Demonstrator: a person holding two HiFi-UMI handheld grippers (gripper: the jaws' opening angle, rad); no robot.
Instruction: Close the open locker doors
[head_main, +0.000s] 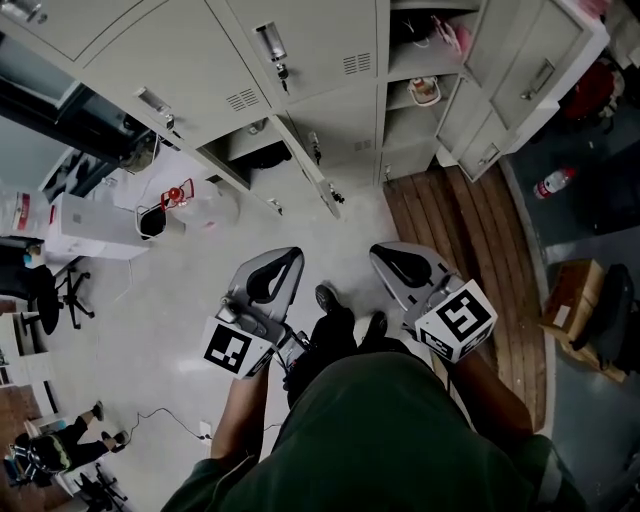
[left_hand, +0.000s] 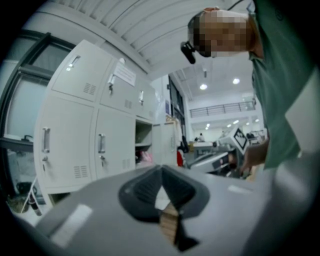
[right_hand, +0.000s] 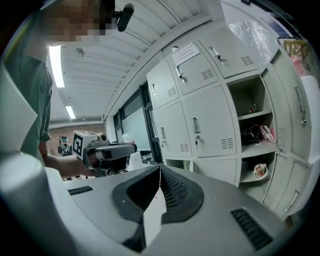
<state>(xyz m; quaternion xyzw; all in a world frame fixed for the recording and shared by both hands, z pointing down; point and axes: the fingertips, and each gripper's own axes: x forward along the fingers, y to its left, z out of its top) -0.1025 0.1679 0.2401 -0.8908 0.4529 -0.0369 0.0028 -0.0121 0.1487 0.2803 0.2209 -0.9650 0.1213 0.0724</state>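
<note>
A bank of pale grey lockers (head_main: 300, 70) fills the top of the head view. One low door (head_main: 308, 168) swings out over the floor beside its open compartment (head_main: 248, 143). At the right, a tall door (head_main: 525, 70) and a lower door (head_main: 478, 142) stand open next to shelves (head_main: 420, 95) holding small items. My left gripper (head_main: 272, 272) and right gripper (head_main: 398, 262) hover shut and empty near my waist, well short of the lockers. The right gripper view shows open shelves (right_hand: 255, 140) with the right gripper (right_hand: 160, 171) closed; the left gripper (left_hand: 161, 171) is closed too.
A strip of wood flooring (head_main: 440, 210) runs from the right lockers toward me. A bottle (head_main: 553, 183) and a cardboard box (head_main: 570, 300) lie at the right. At the left are a red-topped object (head_main: 175, 195), a white box (head_main: 90, 230) and an office chair (head_main: 60, 290).
</note>
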